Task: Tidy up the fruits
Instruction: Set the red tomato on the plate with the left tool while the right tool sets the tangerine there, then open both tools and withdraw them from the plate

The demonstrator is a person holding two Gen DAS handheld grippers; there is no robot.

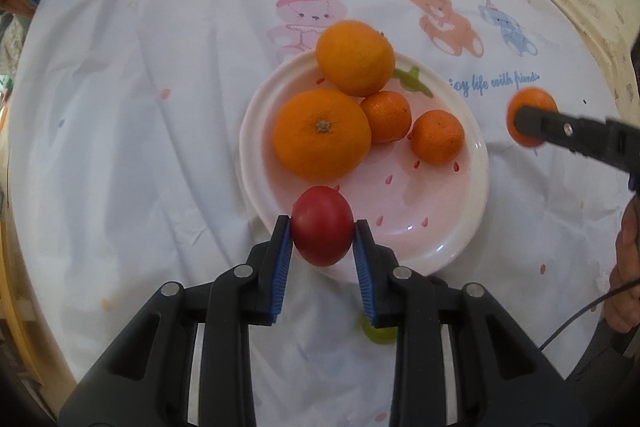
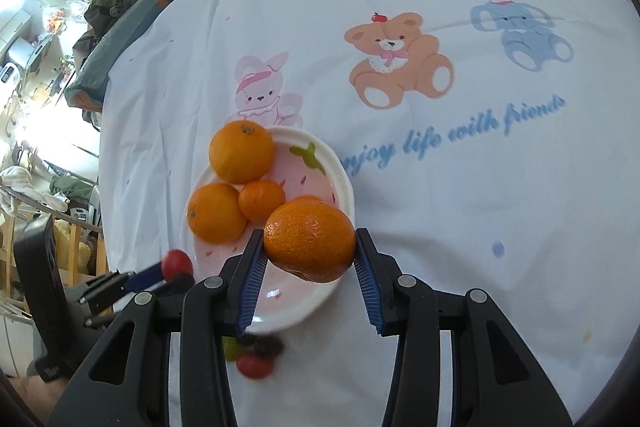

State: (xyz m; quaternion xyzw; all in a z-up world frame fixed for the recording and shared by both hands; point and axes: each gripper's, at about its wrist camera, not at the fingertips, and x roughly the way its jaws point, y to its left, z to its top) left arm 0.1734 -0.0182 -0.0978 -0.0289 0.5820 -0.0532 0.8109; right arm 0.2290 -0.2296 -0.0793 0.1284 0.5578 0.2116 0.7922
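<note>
The left gripper (image 1: pixel 322 233) has its blue-padded fingers (image 1: pixel 282 251) pinching a small red tomato (image 1: pixel 322 230), gripped across its widest part so the round skin cannot roll out. It hangs just above the near rim of the pink plate (image 1: pixel 460 227), probably on its way to join the fruit there. The right gripper (image 2: pixel 309 247) pinches a mandarin (image 2: pixel 310 241) the same way, across its middle, over the plate's right edge as its own camera shows it.

On the plate lie two big oranges (image 1: pixel 322 134) touching each other, and two small mandarins (image 1: pixel 437 136) beside them, bunched toward the far side, which leaves bare plate nearer the grippers for new arrivals. The tomato is smooth, glossy and deep red; the held mandarin is pebbled, bright orange, slightly flattened.

The white cloth (image 1: pixel 160 147) with cartoon animals covers the table. A green fruit (image 1: pixel 376 333) lies loose on it beneath the left gripper, partly hidden, apparently not yet collected.
</note>
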